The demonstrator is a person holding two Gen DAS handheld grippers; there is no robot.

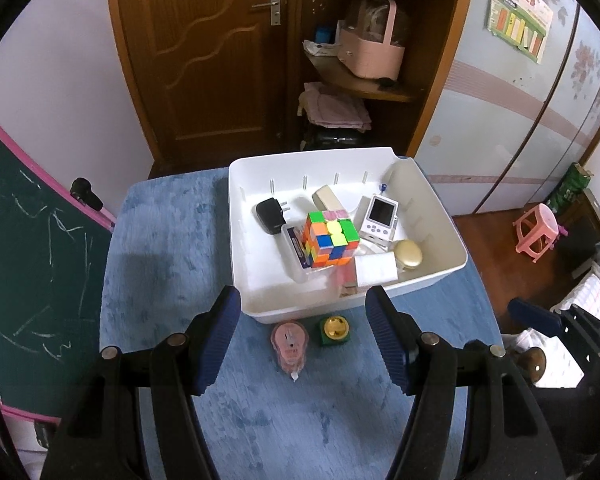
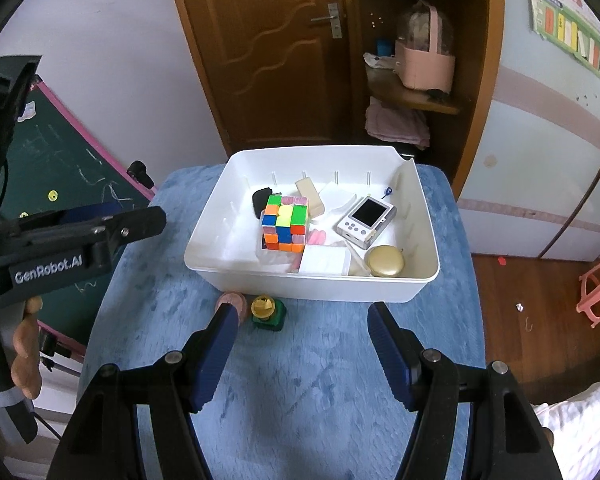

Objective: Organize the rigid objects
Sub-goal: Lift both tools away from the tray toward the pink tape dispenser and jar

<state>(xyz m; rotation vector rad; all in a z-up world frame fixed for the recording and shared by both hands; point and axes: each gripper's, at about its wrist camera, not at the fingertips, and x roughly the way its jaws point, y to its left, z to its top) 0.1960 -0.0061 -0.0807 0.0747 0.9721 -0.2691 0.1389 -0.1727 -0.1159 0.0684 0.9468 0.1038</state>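
I've got both grippers hovering empty, jaws parted: left gripper [image 1: 302, 334], right gripper [image 2: 300, 344]. The white bin [image 1: 452, 268] at frame centre already holds the puzzle cube [image 1: 332, 238] and other pieces. Two stragglers sit on the blue table just before it: a pink item [image 1: 289, 346] and a green-and-gold item [image 1: 334, 330]. Next I'd descend on one. The right view half hides the pink one behind a finger.

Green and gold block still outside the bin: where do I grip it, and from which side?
Grip the green block by its flat green side walls, coming down from above. It stands upright on the blue mat, gold cap up. The pink item sits close on one side, the white bin just behind.
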